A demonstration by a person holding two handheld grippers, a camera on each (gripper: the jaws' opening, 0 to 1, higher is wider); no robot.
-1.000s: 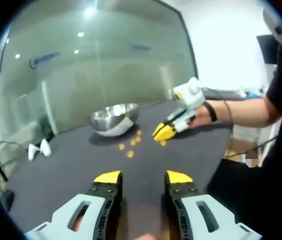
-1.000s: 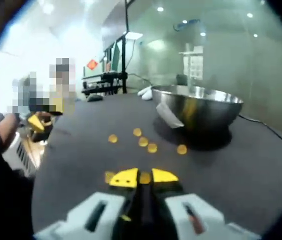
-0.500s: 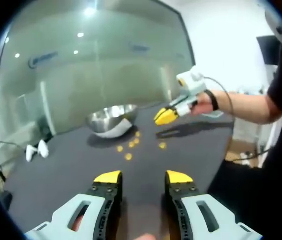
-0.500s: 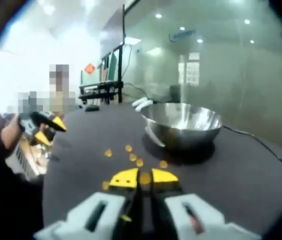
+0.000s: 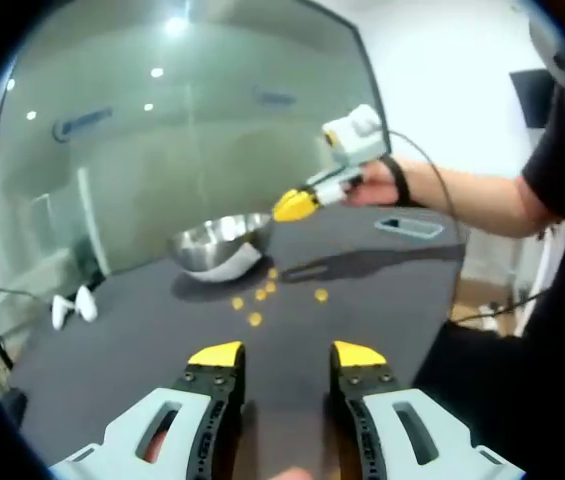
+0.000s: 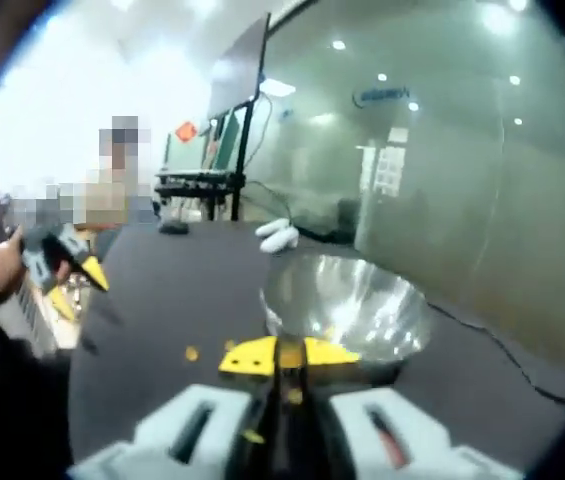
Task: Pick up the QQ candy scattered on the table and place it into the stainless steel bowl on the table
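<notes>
- Left gripper view, far left: two small white objects (image 5: 70, 305) lie near the edge of the dark worktop (image 5: 382, 290).
- Stainless steel bowl (image 5: 217, 245) sits toward the back of the worktop, tilted a little, in front of a glass wall (image 5: 162, 130).
- Just in front of the bowl, loose QQ candies (image 5: 254, 319) lie scattered on the worktop, five or so.
- At the bottom, the left hand-held gripper (image 5: 285, 353) hovers with its yellow-tipped jaws spread apart, nothing between them.
- Further right, the right hand-held gripper (image 5: 292, 205) hangs above the bowl's rim, held by a person's hand (image 5: 370, 186).
- Right gripper view: the left hand-held gripper (image 6: 67, 275) shows at far left; the right one's (image 6: 284, 355) jaws are pressed onto a QQ candy (image 6: 289, 355), directly over the bowl (image 6: 347, 310).
- One more candy (image 6: 192, 353) lies on the worktop left of the tips.
</notes>
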